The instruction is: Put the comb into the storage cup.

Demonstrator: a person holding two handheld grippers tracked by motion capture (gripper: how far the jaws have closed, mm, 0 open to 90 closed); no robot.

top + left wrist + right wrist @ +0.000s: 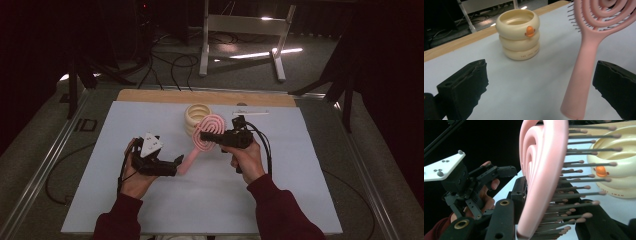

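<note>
Dim room beyond; pale blue mat laid over wooden tabletop. Pink spiral hairbrush clamped at its head by right gripper, raised above mat, just in front of cream ringed duck cup. Left gripper spread wide, pads clear of brush handle standing between them.
</note>
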